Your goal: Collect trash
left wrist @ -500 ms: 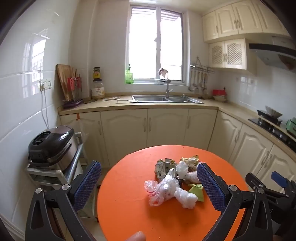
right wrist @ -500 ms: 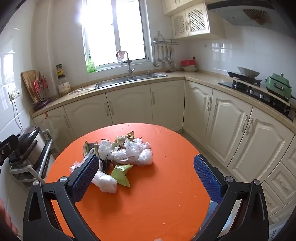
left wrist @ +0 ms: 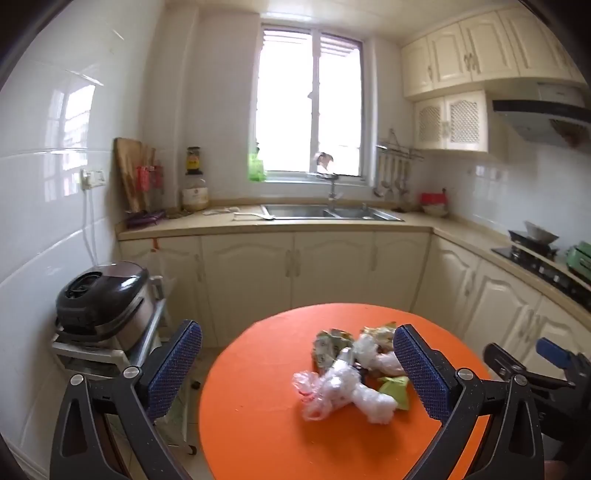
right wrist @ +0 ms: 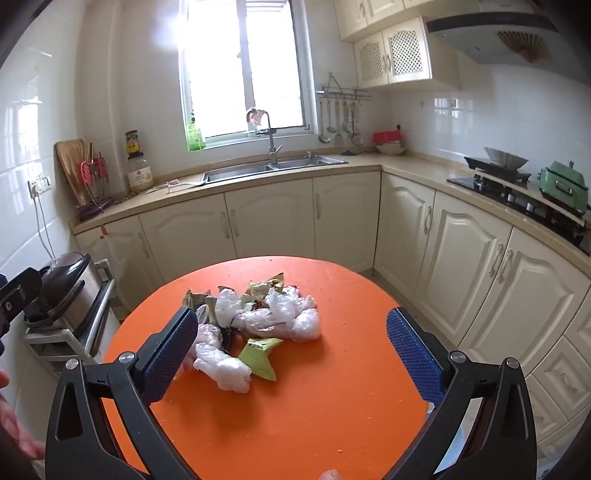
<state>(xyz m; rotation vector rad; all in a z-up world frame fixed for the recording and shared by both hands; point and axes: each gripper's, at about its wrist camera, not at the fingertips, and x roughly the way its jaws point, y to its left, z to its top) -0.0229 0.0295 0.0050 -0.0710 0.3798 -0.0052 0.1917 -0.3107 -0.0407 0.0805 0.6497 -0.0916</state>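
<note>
Orange table point(right wrist: 295, 406) under heaped trash point(right wrist: 255, 317) — left claw point(left wrist: 295, 365) and right claw point(right wrist: 291, 347) both spread wide, empty, pads overlapping the pile's edges

I'm looking into a white-tiled kitchen point(left wrist: 55, 177): bright daylight pours through the window point(left wrist: 310, 107) above a steel double sink point(right wrist: 273, 168), cream cabinets point(right wrist: 273, 218) run along an L-shaped counter point(right wrist: 413, 166), with a range hood point(right wrist: 491, 33) on the right

round orange table top point(right wrist: 295, 413) | crumpled clear-white plastic bags point(right wrist: 280, 317) | folded green paper wrapper point(right wrist: 260, 356) | blue dimpled gripper pads point(right wrist: 413, 358)
</note>
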